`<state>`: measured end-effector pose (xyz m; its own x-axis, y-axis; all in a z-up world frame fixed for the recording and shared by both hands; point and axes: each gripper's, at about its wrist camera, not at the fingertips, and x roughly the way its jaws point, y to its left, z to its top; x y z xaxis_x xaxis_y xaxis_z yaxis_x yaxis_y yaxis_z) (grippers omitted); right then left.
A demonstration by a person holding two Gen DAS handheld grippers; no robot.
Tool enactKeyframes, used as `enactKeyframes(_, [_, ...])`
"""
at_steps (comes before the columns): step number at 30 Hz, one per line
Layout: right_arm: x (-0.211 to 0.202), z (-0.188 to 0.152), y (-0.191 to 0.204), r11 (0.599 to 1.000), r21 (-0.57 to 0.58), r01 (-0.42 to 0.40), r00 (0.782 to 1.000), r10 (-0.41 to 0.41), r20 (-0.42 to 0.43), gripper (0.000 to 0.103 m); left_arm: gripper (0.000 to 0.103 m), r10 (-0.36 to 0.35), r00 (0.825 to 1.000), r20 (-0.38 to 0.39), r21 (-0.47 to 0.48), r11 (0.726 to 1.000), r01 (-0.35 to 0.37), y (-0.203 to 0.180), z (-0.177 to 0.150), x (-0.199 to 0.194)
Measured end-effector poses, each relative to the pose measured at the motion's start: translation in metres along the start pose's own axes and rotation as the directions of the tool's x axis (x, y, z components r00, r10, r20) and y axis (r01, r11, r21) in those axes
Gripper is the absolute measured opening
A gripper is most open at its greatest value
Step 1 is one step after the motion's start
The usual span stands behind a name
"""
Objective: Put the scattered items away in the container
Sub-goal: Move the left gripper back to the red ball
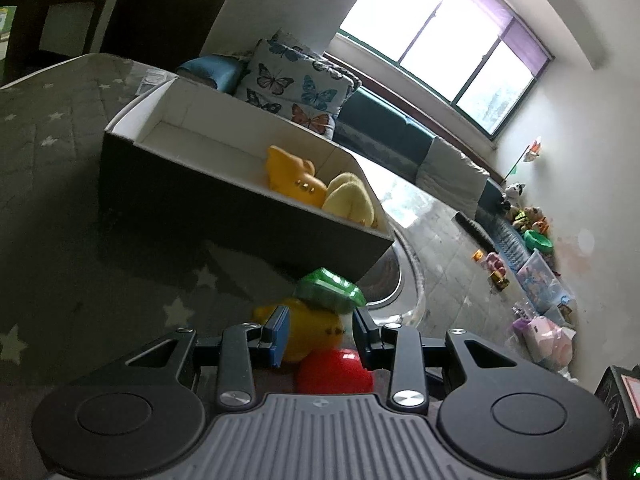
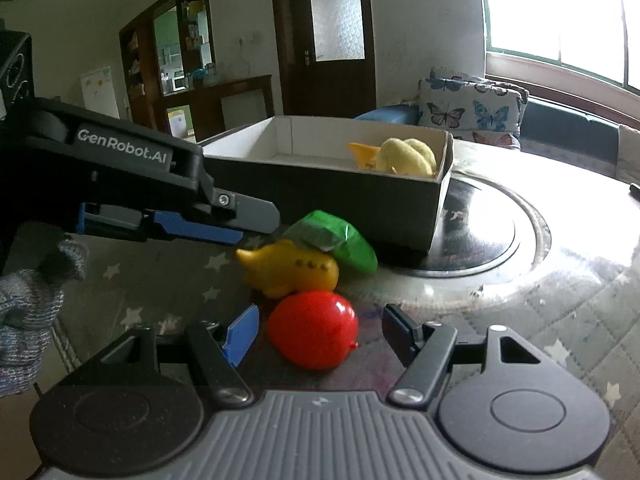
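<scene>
A black box [image 2: 320, 196] with a white inside stands on the star-patterned table cover and holds an orange toy [image 1: 294, 178] and a yellow plush [image 2: 408, 156]. In front of it a green toy car [image 2: 340, 240] leans on a yellow toy plane [image 2: 292, 270], and a red balloon-shaped toy [image 2: 314, 328] lies nearest. My right gripper [image 2: 320, 328] is open, its pads either side of the red toy with gaps. My left gripper [image 2: 256, 226] comes in from the left, open, its tips just above the plane's tail. In the left wrist view the plane [image 1: 312, 336] shows between the left gripper's [image 1: 320, 334] fingers.
A dark round plate [image 2: 472, 236] is set into the table right of the box. Butterfly cushions [image 2: 468, 108] and a sofa lie behind. A hand in a grey knitted glove [image 2: 24, 304] holds the left gripper. Toys and bins [image 1: 540, 280] line the far wall.
</scene>
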<state>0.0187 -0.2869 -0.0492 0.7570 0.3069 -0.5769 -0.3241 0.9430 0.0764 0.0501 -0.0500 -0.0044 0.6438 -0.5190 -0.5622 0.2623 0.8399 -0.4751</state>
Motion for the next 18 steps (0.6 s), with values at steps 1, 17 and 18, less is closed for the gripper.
enactKeyframes(1, [0.0, -0.001, 0.0, 1.0, 0.001, 0.001, 1.0, -0.001, -0.002, 0.07, 0.037, 0.004, 1.0, -0.003, 0.0, 1.0, -0.004, 0.0, -0.002, -0.001])
enactKeyframes(17, [0.014, -0.008, 0.005, 1.0, -0.013, -0.005, 1.0, 0.005, -0.022, 0.069, 0.037, -0.001, 0.994, -0.105, 0.021, 1.0, 0.003, -0.011, -0.022, 0.016])
enactKeyframes(18, [0.015, -0.008, 0.006, 1.0, -0.015, -0.007, 1.0, 0.007, -0.023, 0.069, 0.037, 0.001, 0.994, -0.109, 0.023, 1.0, 0.001, -0.012, -0.022, 0.018])
